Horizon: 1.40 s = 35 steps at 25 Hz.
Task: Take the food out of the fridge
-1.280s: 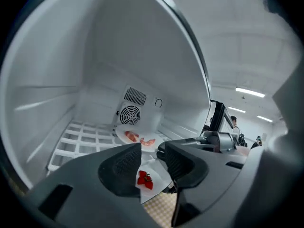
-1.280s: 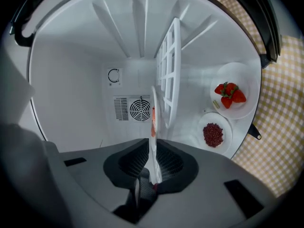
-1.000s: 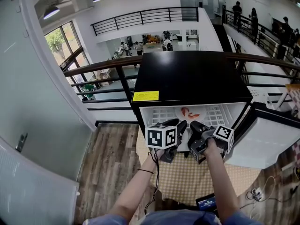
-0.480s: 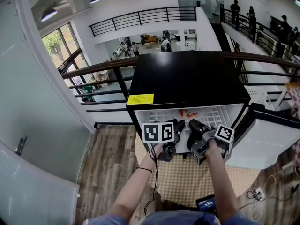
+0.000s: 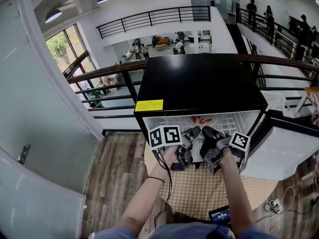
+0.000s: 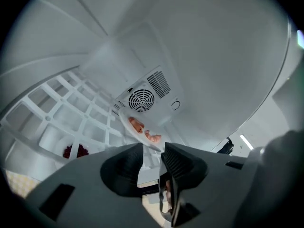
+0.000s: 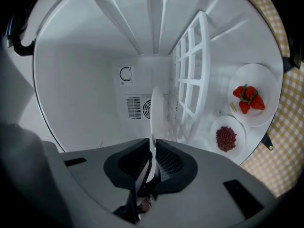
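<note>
Right tool [image 7: 153,146] is clenched on the near rim of a white plate [image 7: 156,113], which it sees edge-on at 12 o'clock. Left tool [image 6: 153,146] is released, with its jaws a little apart and that plate's rim just at their tips. Pink shrimp-like pieces [image 6: 137,125] lie on the plate at about 11 o'clock from the left tool.

Both tools reach into the open black fridge [image 5: 199,83] at the person's 12 o'clock. Its door [image 5: 284,153] is swung out toward 3 o'clock, and a checked mat [image 5: 199,193] lies before it.

The plate is over the white wire shelf [image 7: 192,87]; whether it touches cannot be told. In the right gripper view, the fridge floor holds dark red bits [image 7: 226,138] in a small dish [image 7: 228,119] at 3 o'clock. Strawberries [image 7: 247,99] on a second plate [image 7: 268,80] sit just beside it at 2 o'clock. Farthest in, a round fan grille [image 6: 141,99] sits on the back wall.
</note>
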Tool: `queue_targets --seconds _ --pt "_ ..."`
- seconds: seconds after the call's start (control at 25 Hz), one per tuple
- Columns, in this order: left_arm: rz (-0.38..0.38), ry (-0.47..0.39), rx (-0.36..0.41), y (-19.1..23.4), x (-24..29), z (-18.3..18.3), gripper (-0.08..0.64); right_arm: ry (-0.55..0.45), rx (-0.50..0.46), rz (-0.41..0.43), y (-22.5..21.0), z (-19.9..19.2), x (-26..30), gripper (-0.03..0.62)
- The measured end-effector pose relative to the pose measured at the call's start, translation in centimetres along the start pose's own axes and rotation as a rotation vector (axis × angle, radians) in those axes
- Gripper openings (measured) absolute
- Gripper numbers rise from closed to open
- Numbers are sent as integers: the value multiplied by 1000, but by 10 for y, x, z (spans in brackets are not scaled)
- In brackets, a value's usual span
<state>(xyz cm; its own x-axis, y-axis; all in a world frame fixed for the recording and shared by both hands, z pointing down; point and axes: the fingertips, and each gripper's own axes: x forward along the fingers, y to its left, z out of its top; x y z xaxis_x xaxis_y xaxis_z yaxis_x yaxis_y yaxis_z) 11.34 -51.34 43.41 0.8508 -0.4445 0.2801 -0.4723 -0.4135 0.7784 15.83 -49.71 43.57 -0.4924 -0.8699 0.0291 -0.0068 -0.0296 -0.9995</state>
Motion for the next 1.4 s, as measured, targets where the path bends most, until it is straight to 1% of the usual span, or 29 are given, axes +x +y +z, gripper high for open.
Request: queue_targets --seconds 0.08,0.2,0.28,0.36,0.4,0.48,0.6,0.64,0.72,0.88,0.96,1.04,1.24,1.4 --pt "12 4 -40 1 0 0 152 1 -18 -7 1 0 0 52" --pt "27 -2 -104 1 -2 -5 153 0 9 -6 -3 1 1 52" --pt "16 -18 -190 1 -2 -8 153 -9 18 -3 -4 4 2 52" --pt "-1 -54 -281 3 1 -4 153 -10 13 -6 -4 6 2 52" --pt "-2 -72 -306 4 2 0 153 -9 14 -2 -3 7 3 52" --pt "26 -87 -305 6 6 6 152 -5 21 8 -3 8 5 52" --pt "98 -79 -245 8 10 6 149 -11 18 19 -1 10 5 54" --pt "112 -81 -230 8 11 6 131 -12 14 18 0 10 4 54" --pt "120 -93 -223 9 10 6 124 -11 13 17 0 10 5 52" --pt "109 -115 -235 10 7 6 95 -16 14 -25 -6 5 3 35" --pt "105 -123 -231 11 3 2 70 -20 41 -27 -13 0 0 34" --pt "94 -126 -236 11 0 -5 64 -21 59 -21 -19 -4 -6 31" --pt "41 -145 -304 13 -14 -27 64 -11 16 -32 -22 -21 -21 26" --pt "24 -148 -304 12 -27 -43 63 -2 -8 -47 -29 -38 -35 26"
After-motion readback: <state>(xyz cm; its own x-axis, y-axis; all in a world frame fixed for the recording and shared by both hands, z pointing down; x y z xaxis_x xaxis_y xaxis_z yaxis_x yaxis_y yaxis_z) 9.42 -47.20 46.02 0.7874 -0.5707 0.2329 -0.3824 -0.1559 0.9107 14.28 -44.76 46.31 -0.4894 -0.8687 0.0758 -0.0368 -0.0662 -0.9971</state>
